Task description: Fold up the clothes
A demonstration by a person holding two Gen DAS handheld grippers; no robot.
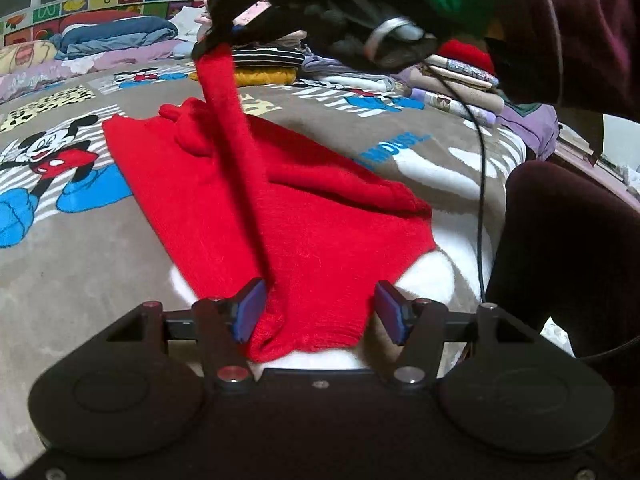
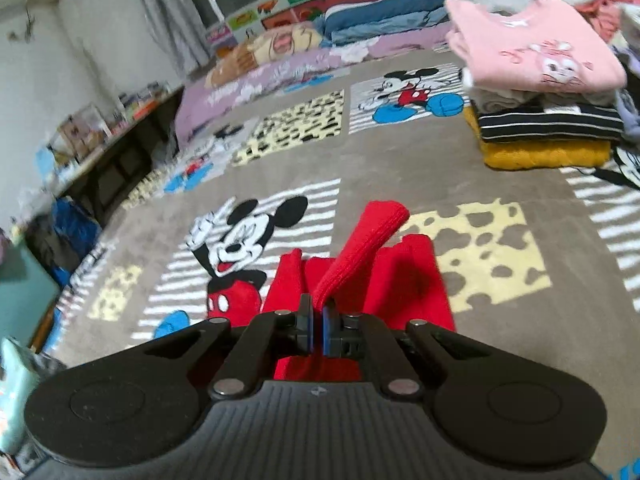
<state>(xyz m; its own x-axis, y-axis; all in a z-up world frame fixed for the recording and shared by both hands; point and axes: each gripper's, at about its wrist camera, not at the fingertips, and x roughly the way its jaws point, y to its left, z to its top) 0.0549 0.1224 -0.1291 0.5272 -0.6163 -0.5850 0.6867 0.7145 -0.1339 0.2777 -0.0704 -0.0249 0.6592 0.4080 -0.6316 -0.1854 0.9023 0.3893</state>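
A red sweater [image 1: 224, 200] was spread flat on a grey cartoon blanket [image 1: 100, 280] directly ahead of the left gripper [image 1: 318, 314]. The left gripper's jaws were held wide, one on either side of the sweater's near hem, with the blue pads [image 1: 250, 312] not pressed on the cloth. One sleeve [image 1: 232, 120] was pulled up from the sweater, rising ahead of and above the left gripper to the right gripper [image 1: 216, 40], where its end was pinched.

In the right wrist view, the right gripper [image 2: 318, 330] was seen closed tightly on the red sleeve [image 2: 360, 252], whose cuff stuck out forward past the fingertips. The body of the sweater lay below and just beyond it on the blanket.

No containers could be made out. Beyond the right gripper, to its right, a stack of folded clothes [image 2: 544, 120] was set on the blanket: a pink top [image 2: 532, 52] uppermost, a striped garment [image 2: 552, 120] beneath it and a yellow one [image 2: 540, 156] at the bottom. Folded bedding [image 2: 380, 12] was piled further ahead against the wall. A black cable [image 1: 480, 184] was hung down to the right of the left gripper, beside the person's dark red trouser leg [image 1: 568, 248]. A second pile of folded clothes [image 1: 460, 84] was seen ahead to the right, partly hidden by the right gripper.
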